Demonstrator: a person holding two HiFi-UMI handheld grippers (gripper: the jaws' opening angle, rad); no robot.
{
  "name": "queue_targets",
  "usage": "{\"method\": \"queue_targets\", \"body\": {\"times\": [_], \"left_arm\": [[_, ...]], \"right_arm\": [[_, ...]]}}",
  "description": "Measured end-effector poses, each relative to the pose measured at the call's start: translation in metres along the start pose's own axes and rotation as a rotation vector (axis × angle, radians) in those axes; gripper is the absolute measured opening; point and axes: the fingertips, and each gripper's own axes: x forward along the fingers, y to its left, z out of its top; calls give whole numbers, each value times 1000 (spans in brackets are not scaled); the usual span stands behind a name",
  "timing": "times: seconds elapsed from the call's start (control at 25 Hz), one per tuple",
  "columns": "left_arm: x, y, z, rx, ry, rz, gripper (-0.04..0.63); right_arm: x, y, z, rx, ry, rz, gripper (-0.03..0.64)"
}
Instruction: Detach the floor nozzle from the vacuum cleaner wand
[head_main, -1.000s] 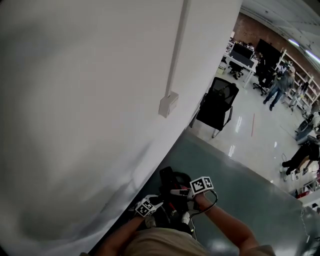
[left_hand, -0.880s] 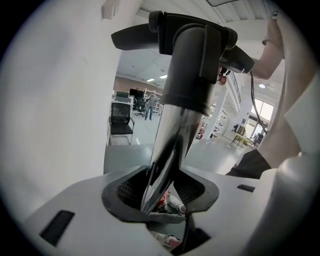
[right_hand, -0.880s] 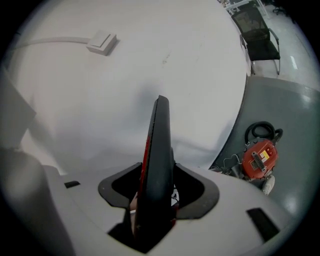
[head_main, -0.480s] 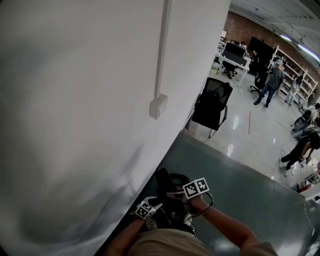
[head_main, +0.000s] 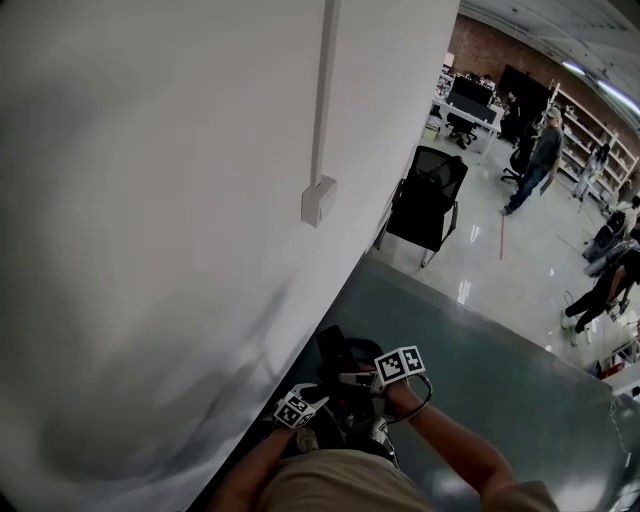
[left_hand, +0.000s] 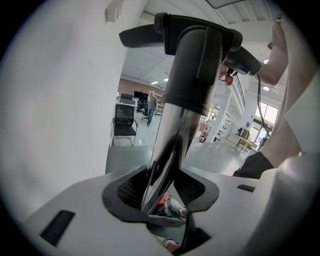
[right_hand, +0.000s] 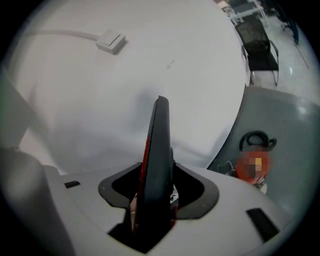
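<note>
Beside the wall (head_main: 150, 200), the left gripper (left_hand: 165, 192) is clamping the wand (left_hand: 175, 130), its long axis running away from the jaws into the floor nozzle (left_hand: 200, 55), which the right gripper (right_hand: 156, 197) is gripping.

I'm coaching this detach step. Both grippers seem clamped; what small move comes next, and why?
Probably hold the left gripper firm on the shiny wand and draw the right gripper, shut on a dark red-edged part, away along the wand: the dark collar looks seated.

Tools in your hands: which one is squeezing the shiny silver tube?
The left tool, clamped on the shiny wand under its dark collar. The right tool grips a flat dark part with a red edge instead.
</note>
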Motion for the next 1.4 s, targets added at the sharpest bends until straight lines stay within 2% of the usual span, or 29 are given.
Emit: {"method": "queue_targets", "body": {"times": [0.12, 0.16, 0.28, 0.36, 0.56, 0.68, 0.76, 0.92, 0.96, 1.04, 1.16, 1.24, 1.28, 1.4], "left_arm": [[1, 2, -2, -5, -1, 3, 169], [1, 2, -2, -1, -2, 3, 170], [-1, 0, 1, 25, -4, -1, 169], [2, 1, 4, 34, -1, -7, 169], [1, 4, -1, -2, 9, -5, 169], [2, 4, -5, 36, 15, -1, 169], [5, 5, -4, 59, 9, -4, 167], [7, 3, 0, 68, 0, -23, 169], [7, 1, 0, 74, 1, -27, 169], [6, -1, -1, 87, 1, -35, 167], [12, 0, -1, 99, -12, -50, 166], [11, 1, 4, 103, -24, -50, 167], [9, 1, 5, 98, -28, -45, 167], [9, 3, 5, 68, -43, -37, 167]], "right_arm": [[4, 11, -4, -152, 30, -99, 210], [4, 9, -3, -149, 36, -91, 210], [-2, -4, 3, 4, 20, 26, 210], [-4, -9, 7, 57, -4, 68, 210], [3, 9, 0, -112, 11, -43, 210], [-1, 0, 4, -7, 5, 21, 210], [-6, -2, 6, 34, -15, 28, 209], [-8, 16, 0, -158, -4, -125, 210], [-8, 17, -1, -171, 3, -131, 209], [-11, 9, 0, -106, -1, -75, 210], [-18, -8, 10, 92, -50, 37, 207], [-20, -7, 13, 132, -83, 41, 204], [-19, -1, 12, 98, -87, 13, 202], [-16, 19, 7, -102, -51, -114, 202]]}}
